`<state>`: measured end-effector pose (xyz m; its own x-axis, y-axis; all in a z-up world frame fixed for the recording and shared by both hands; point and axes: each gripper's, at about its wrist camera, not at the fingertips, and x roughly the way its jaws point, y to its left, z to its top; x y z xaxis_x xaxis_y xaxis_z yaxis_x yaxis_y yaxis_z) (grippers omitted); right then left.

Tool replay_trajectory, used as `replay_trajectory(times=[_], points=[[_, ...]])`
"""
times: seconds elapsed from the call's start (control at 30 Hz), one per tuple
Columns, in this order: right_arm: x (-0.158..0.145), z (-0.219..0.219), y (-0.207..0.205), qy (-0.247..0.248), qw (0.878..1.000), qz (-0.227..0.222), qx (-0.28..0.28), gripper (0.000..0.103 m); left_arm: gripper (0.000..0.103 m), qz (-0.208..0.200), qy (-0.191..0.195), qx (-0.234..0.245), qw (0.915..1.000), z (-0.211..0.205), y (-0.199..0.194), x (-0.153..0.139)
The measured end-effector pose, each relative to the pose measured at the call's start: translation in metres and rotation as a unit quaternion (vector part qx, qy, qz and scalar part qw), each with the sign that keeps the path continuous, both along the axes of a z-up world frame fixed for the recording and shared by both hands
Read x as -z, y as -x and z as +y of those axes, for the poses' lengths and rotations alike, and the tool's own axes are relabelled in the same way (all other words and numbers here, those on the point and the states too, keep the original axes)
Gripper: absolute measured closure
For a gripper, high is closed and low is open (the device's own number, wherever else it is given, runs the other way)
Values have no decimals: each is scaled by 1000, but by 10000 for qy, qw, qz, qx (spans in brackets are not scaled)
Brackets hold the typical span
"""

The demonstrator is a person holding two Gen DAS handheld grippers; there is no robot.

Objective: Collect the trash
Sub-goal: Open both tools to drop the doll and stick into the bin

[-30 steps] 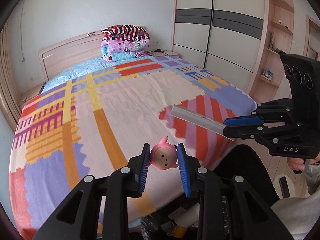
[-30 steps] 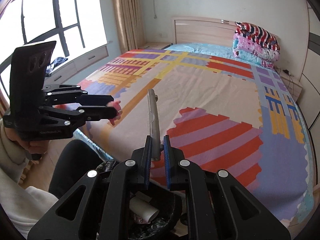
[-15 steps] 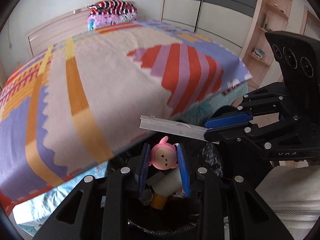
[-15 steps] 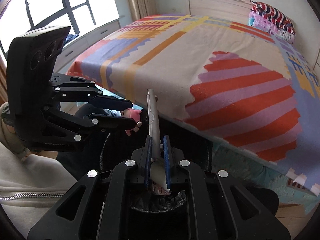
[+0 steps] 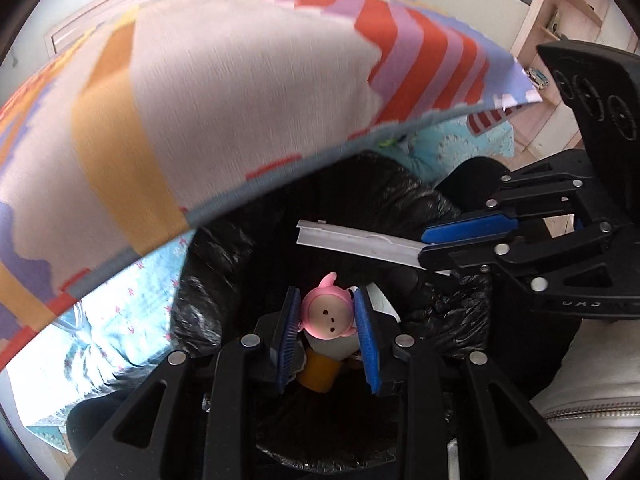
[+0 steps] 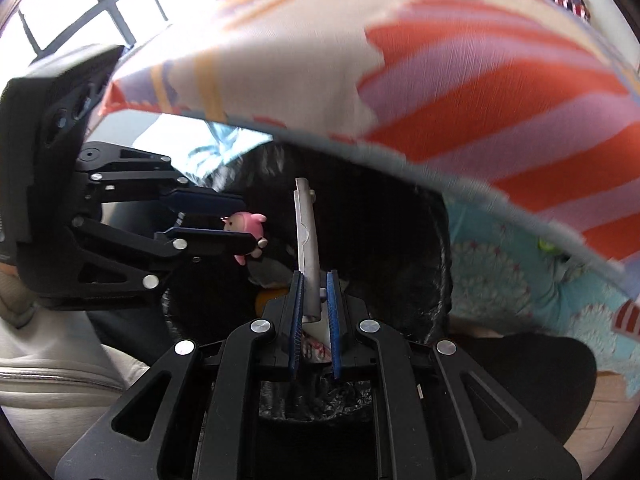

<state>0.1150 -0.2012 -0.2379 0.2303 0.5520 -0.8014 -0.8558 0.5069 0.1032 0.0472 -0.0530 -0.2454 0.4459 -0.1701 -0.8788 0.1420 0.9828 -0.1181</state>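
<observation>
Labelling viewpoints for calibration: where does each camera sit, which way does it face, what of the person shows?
Left wrist: sits on the left tongs, looks down into the black-lined bin, tongs gripping the pink round-headed toy figure; pale jacket at right.
Right wrist: sits on the right tongs, looks down into that bin, gripping the flat grey metal strip; pale jacket at left.
Shared: toy, strip, bin, patterned bedspread, each other's tongs.

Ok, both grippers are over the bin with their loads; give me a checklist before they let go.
1. Left gripper shut on pink toy: ok.
2. Right gripper shut on grey strip: ok.
3. Toy above bin opening: ok.
4. Whole strip above opening: cannot tell; its far end nears the back rim.
5. Bedspread clear of opening: not ok, it overhangs the back.
6. Room left in bin: ok, trash lies low.
</observation>
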Motion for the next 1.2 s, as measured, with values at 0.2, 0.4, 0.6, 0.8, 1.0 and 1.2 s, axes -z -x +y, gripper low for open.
replay_trajectory(times=[0.2,0.4,0.6,0.8,1.0,1.2], points=[[17,11,-9,194,9995,236,92,91,76,323,23,-12,9995,-4,-10,23],[32,17,-12,340,9982,476,163,91,76,540,53,-19,9985,-5,-15,40],[37,26,-5,486,9978,458,61,80,73,615,60,32,9981,-5,-18,43],[26,17,-1,352,9982,444,210,77,48,392,41,-2,9992,-12,-17,34],[2,-1,4,112,9984,492,245,71,48,187,148,-76,9997,-8,-11,10],[-22,-18,9,-164,9976,628,224,61,48,-92,475,-121,9988,1,4,-23]])
